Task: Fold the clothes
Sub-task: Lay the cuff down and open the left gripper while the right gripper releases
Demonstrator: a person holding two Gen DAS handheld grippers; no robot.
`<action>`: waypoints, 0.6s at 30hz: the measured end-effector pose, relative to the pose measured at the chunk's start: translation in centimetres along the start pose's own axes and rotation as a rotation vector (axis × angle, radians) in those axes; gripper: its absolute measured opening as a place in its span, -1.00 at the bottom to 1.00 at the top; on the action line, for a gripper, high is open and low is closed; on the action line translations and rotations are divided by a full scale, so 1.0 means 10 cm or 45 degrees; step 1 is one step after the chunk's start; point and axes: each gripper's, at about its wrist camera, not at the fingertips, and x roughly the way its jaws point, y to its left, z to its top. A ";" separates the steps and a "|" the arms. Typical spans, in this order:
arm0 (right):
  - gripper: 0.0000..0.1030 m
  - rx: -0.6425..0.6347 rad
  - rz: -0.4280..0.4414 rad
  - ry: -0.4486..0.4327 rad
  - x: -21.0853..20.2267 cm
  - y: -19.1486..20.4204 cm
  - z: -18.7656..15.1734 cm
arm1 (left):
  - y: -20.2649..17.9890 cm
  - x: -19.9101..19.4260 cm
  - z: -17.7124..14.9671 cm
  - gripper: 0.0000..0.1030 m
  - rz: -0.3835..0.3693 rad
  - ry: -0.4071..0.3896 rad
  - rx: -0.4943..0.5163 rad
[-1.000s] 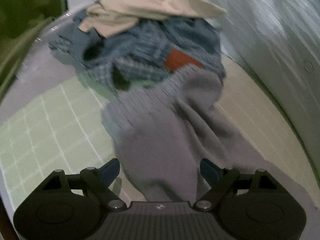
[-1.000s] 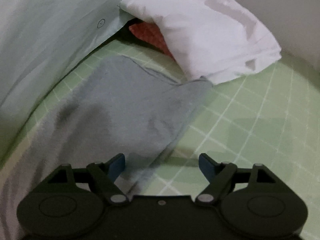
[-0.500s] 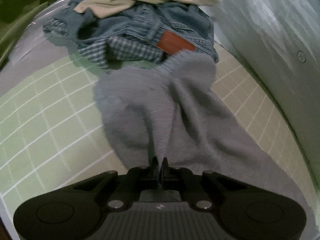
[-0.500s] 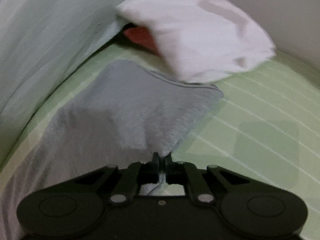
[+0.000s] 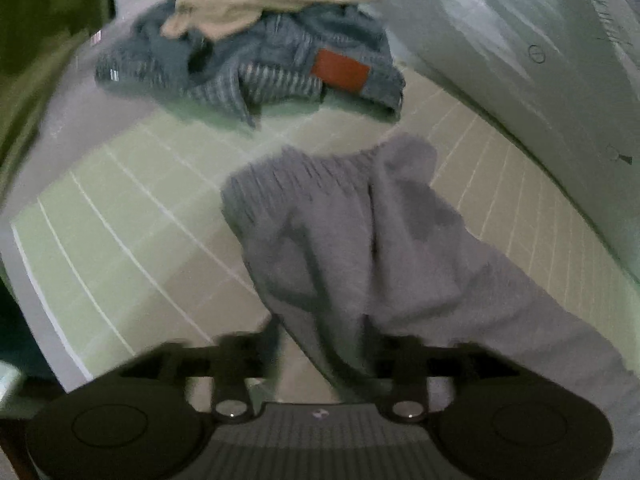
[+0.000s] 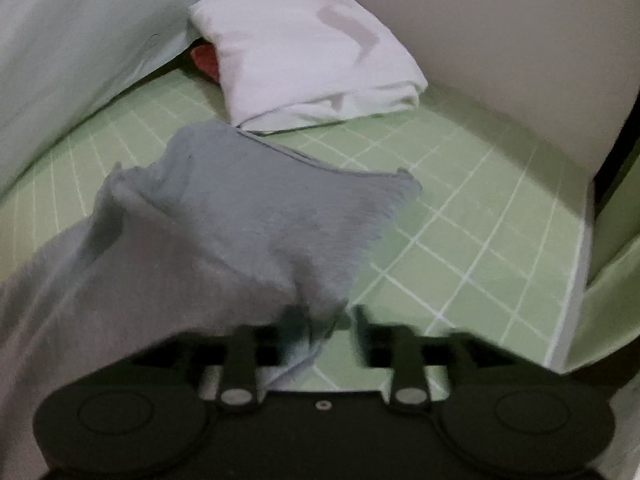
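Observation:
A grey knit garment [image 5: 360, 240] lies bunched on the green grid mat [image 5: 120, 208]; its other end shows in the right wrist view [image 6: 240, 208]. My left gripper [image 5: 324, 344] stands with its jaws apart, the grey cloth lying between them, blurred. My right gripper [image 6: 320, 320] also has its jaws apart, with the edge of the grey cloth draped between them. Both ends of the garment are drawn back toward the grippers and folded over on themselves.
A pile of denim and plaid clothes [image 5: 256, 68] with a beige garment [image 5: 272, 4] on top lies at the mat's far end. A folded white cloth [image 6: 312, 60] lies over something red. Pale bedding [image 5: 540, 60] borders the mat. A beige wall [image 6: 500, 48] stands behind.
Both grippers closed on the grey garment half a second ago, pulled its ends back, and now stand open again. The garment's far edges have moved away from the clothes pile and the white cloth.

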 end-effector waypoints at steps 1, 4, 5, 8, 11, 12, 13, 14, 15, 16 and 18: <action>0.80 -0.017 -0.004 -0.034 -0.08 0.07 -0.01 | 0.02 -0.03 0.04 0.53 0.014 -0.031 0.037; 1.00 -0.081 0.046 -0.153 -0.40 0.37 -0.15 | 0.09 -0.08 0.16 0.72 0.024 -0.108 0.152; 1.00 -0.114 0.082 -0.184 -0.50 0.47 -0.23 | 0.12 -0.06 0.21 0.75 0.009 -0.107 0.182; 1.00 -0.163 0.203 -0.201 -0.72 0.77 -0.47 | 0.19 0.03 0.36 0.76 -0.036 -0.102 0.254; 1.00 -0.178 0.278 -0.166 -0.89 1.09 -0.74 | 0.27 0.15 0.49 0.76 -0.052 -0.093 0.324; 1.00 -0.182 0.290 -0.153 -0.93 1.18 -0.82 | 0.30 0.18 0.53 0.76 -0.064 -0.097 0.346; 1.00 -0.191 0.304 -0.134 -0.96 1.28 -0.92 | 0.33 0.21 0.58 0.76 -0.079 -0.102 0.372; 1.00 -0.204 0.314 -0.110 -0.98 1.37 -1.00 | 0.36 0.23 0.63 0.76 -0.099 -0.105 0.396; 1.00 -0.218 0.324 -0.086 -1.00 1.46 -1.08 | 0.38 0.25 0.67 0.76 -0.125 -0.105 0.424; 1.00 -0.231 0.333 -0.061 -1.02 1.56 -1.16 | 0.39 0.28 0.72 0.74 -0.151 -0.104 0.453; 1.00 -0.253 0.318 -0.025 -1.05 1.69 -1.29 | 0.39 0.35 0.80 0.73 -0.199 -0.100 0.517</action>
